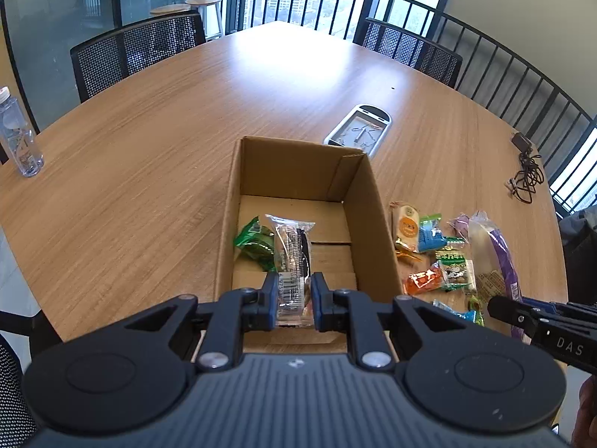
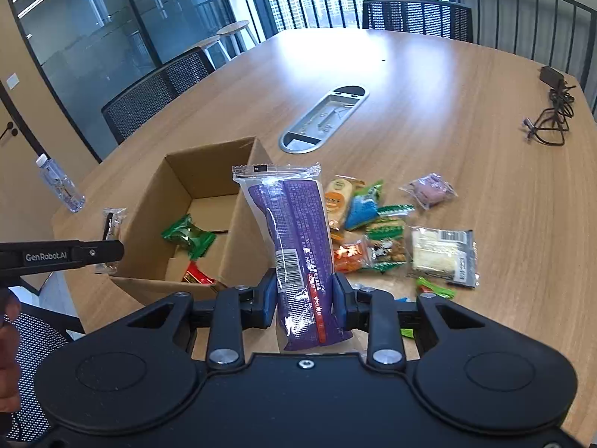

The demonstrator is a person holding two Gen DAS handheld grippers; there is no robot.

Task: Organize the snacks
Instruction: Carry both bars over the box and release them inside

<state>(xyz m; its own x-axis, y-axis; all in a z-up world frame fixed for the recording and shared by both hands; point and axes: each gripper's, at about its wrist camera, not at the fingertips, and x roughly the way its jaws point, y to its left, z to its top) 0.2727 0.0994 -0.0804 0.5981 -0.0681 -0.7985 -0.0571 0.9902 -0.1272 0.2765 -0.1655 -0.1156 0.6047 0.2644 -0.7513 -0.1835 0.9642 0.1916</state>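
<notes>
An open cardboard box (image 1: 358,186) (image 2: 238,231) stands on the wooden table. A green snack packet (image 1: 255,242) (image 2: 188,237) lies inside it, and a red packet (image 2: 197,276) shows in the right wrist view. My left gripper (image 1: 294,296) is shut on a clear-wrapped snack bar (image 1: 291,254) and holds it over the box's near edge. My right gripper (image 2: 304,298) is shut on a long purple snack packet (image 2: 294,239), held upright just right of the box. Several loose snack packets (image 2: 384,239) (image 1: 433,254) lie on the table to the right of the box.
A metal cable hatch (image 1: 360,130) (image 2: 324,119) sits in the table beyond the box. A water bottle (image 1: 18,134) (image 2: 61,184) stands at the far left. A black charger with cable (image 1: 526,171) (image 2: 552,108) lies at the right. Mesh chairs (image 1: 134,52) surround the table.
</notes>
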